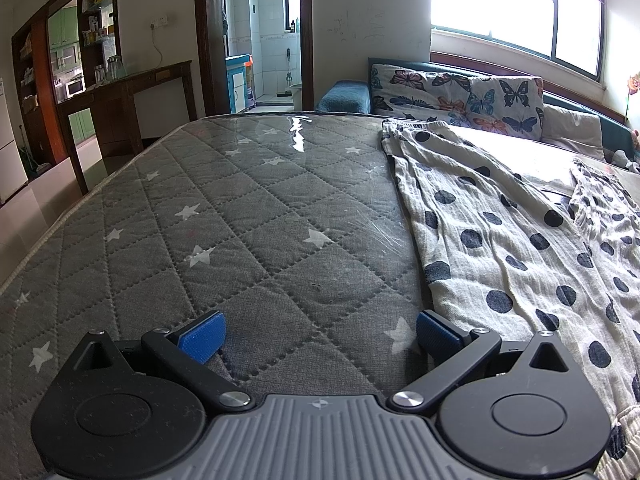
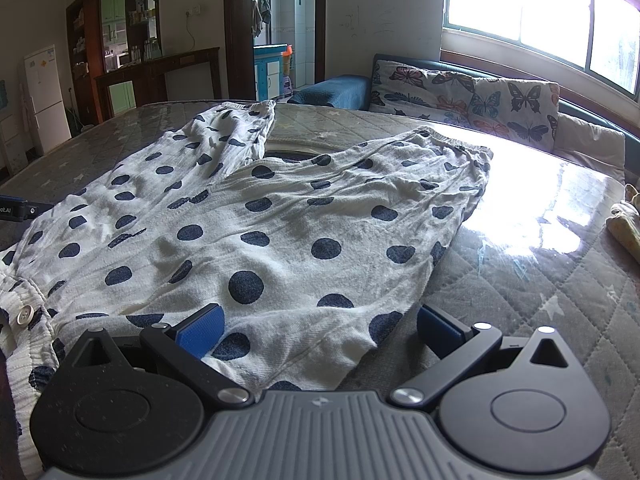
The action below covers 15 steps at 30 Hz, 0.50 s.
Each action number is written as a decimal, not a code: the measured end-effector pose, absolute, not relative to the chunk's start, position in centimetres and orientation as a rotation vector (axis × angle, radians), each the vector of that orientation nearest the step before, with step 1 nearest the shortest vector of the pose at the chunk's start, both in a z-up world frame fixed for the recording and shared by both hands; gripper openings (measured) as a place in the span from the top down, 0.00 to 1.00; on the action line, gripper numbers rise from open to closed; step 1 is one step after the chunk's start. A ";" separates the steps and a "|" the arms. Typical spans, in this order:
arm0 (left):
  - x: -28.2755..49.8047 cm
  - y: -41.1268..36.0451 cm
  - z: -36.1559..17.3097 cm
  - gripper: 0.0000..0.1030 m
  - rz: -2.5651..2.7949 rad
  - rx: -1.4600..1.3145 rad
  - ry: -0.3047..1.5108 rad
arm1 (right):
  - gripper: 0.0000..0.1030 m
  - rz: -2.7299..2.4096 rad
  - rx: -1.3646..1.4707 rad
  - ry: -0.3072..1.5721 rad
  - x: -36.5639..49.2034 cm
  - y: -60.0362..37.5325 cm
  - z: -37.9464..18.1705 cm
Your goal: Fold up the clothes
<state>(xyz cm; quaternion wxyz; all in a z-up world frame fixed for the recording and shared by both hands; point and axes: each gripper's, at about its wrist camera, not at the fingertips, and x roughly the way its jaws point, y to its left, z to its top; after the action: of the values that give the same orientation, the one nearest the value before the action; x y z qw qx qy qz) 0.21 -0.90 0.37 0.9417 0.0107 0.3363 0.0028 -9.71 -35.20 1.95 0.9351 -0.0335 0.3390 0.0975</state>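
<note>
A white pair of trousers with dark blue polka dots lies spread on the grey quilted mattress, both legs pointing away and the waistband with a button at the near left. In the left wrist view the trousers lie to the right. My left gripper is open and empty over bare mattress, its right pad beside the cloth's left edge. My right gripper is open, with the near edge of the trousers lying between its blue pads. Part of the left gripper shows at the far left.
A butterfly-print cushion and a blue sofa stand beyond the mattress under a bright window. A yellowish cloth lies at the right edge. A dark wooden counter, shelves and a white fridge stand at the left, and the mattress edge drops off there.
</note>
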 end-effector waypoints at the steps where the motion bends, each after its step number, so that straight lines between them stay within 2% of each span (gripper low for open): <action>1: 0.3 -0.9 0.4 0.00 0.005 0.021 0.688 | 0.00 0.200 -0.068 0.693 -9.7 -35.2 1.9; 15: -3.6 -5.1 3.6 0.00 -0.130 0.126 0.637 | 0.00 0.200 -0.068 0.693 -9.7 -35.3 2.0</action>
<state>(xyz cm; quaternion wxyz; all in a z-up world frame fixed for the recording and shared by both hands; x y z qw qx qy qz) -3.63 -5.08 3.61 0.9456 0.0619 0.3129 -0.0636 -9.71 -35.25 1.96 0.9351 -0.0332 0.3389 0.0977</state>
